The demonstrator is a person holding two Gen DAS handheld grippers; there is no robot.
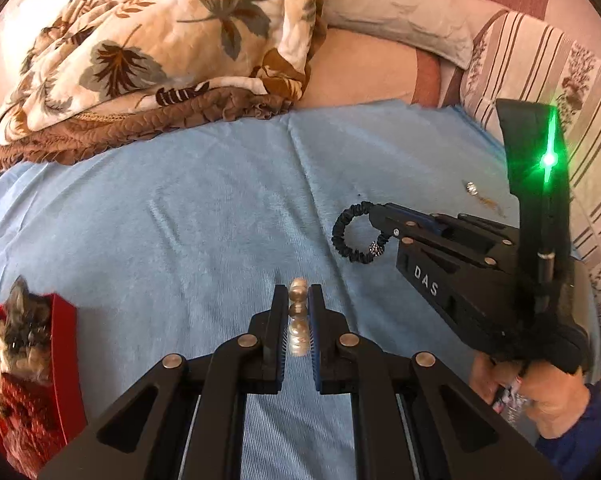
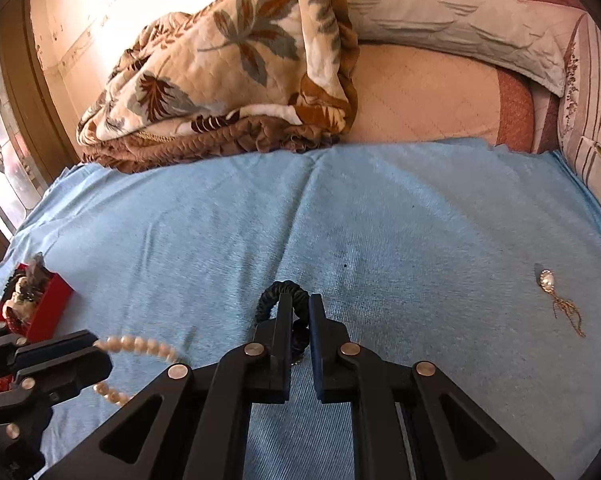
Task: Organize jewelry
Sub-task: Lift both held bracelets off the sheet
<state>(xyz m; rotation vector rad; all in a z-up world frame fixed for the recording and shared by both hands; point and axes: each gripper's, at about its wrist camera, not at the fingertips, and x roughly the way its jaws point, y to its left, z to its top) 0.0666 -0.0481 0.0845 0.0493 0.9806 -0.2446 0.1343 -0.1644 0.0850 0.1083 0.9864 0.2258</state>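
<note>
My left gripper (image 1: 299, 294) is shut on a pearl bracelet (image 1: 298, 312) and holds it above the blue cloth; the pearls also show in the right wrist view (image 2: 140, 346). My right gripper (image 2: 299, 300) is shut on a black braided bracelet (image 2: 278, 290) with a small sparkly bead; it shows in the left wrist view (image 1: 352, 236) as a loop hanging from the right gripper (image 1: 380, 220). A red jewelry box (image 1: 62, 344) with items inside sits at the left, also in the right wrist view (image 2: 48, 300). A pearl pendant with gold chain (image 2: 548, 282) lies on the cloth at right.
A blue cloth (image 2: 380, 220) covers the bed. A floral quilt (image 2: 228, 72) is bunched at the back left, a pale pillow (image 2: 452, 12) at the back right. Striped bedding (image 1: 540, 80) lies along the right edge.
</note>
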